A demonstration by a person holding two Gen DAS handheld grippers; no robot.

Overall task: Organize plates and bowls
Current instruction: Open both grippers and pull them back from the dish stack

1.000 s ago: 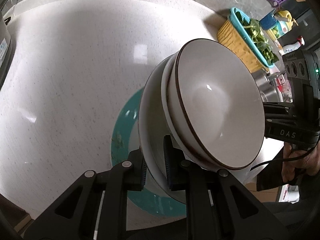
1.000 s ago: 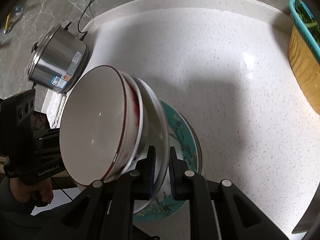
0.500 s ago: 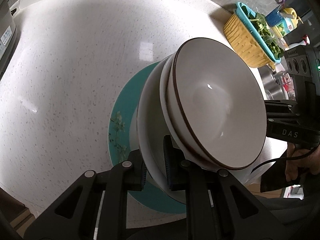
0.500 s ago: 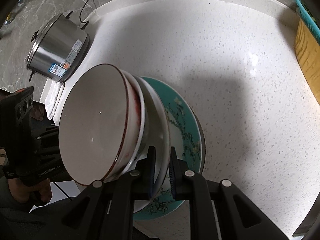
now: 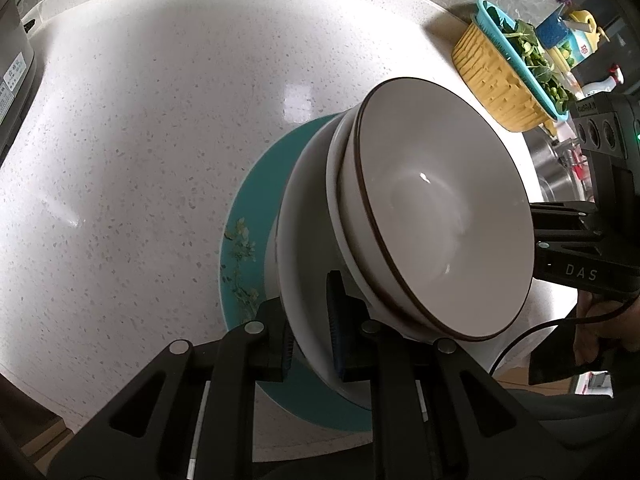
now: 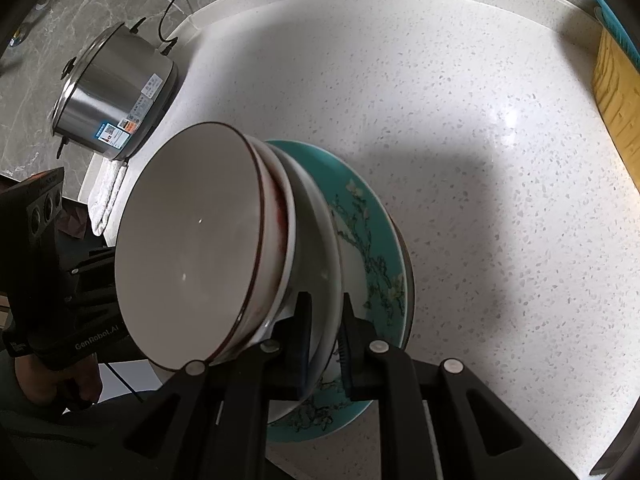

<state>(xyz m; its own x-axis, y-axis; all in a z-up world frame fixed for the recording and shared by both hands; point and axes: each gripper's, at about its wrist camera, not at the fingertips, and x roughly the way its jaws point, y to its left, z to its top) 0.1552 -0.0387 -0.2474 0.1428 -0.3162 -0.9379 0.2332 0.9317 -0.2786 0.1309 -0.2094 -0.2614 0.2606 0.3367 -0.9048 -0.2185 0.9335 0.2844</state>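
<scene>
1. The left hand-held gripper (image 5: 310, 334) is clamped tight on the rim of the large white bowl (image 5: 304, 248), one finger inside the wall and one outside.
2. The right hand-held gripper (image 6: 324, 344) pinches the opposite rim of that same large white bowl (image 6: 320, 240), jaws nearly closed around the thin wall.
3. Nested inside it sit two smaller bowls, and the brown-rimmed bowl (image 5: 440, 208) lies on top, its pale inside open to the left wrist camera.
4. From the right wrist view the brown-rimmed bowl (image 6: 188, 248) shows a red-streaked bowl (image 6: 282, 216) tucked just under it.
5. The whole stack is tilted and sits over the teal plate (image 5: 248, 216), which lies flat on the white speckled table (image 5: 140, 120); contact between stack and plate cannot be judged.
6. The teal plate (image 6: 376, 240) shows a floral branch pattern.
7. A steel cooker (image 6: 116, 92) stands at the table's far corner, a folded white cloth (image 6: 108, 192) just below it.
8. A yellow basket (image 5: 496, 72) of greens sits at the opposite side.
</scene>
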